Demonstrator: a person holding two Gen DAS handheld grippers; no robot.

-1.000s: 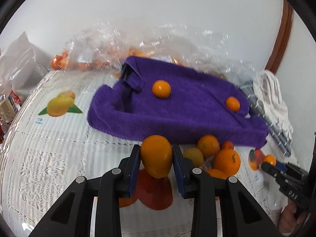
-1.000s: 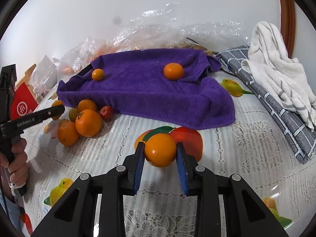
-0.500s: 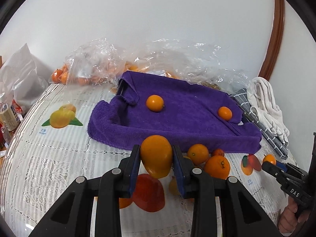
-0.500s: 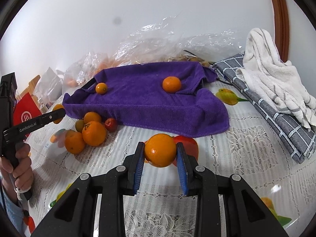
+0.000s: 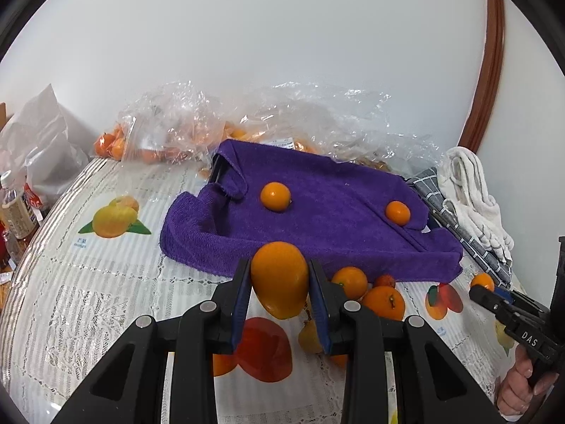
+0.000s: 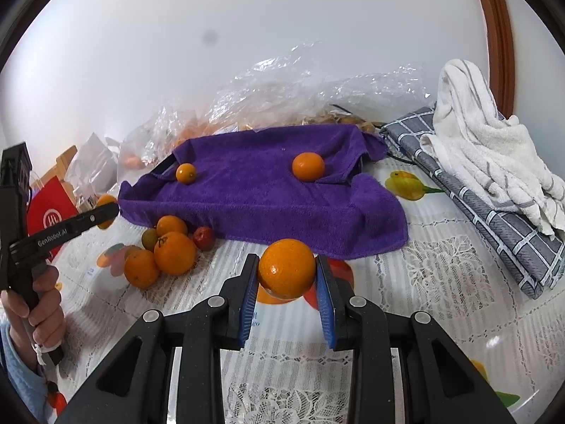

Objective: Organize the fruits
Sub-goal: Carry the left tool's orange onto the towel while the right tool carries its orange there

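Left wrist view: we see clear plastic bags (image 5: 219,123) along the far wall and loose fruit (image 5: 383,300) just near of the purple towel (image 5: 335,219), which carries two oranges. The left gripper (image 5: 280,284) clamps an elongated, smooth orange fruit (image 5: 280,279) above the tablecloth (image 5: 88,282).

Right wrist view: we see a white towel (image 6: 487,155) on grey checked cloth (image 6: 501,226) at right. The right gripper (image 6: 286,275) clamps a round, glossy orange (image 6: 286,268) near of the towel's edge.

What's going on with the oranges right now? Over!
Left gripper shut on oval orange fruit. Right gripper shut on round orange. Two oranges on purple towel. Path open.
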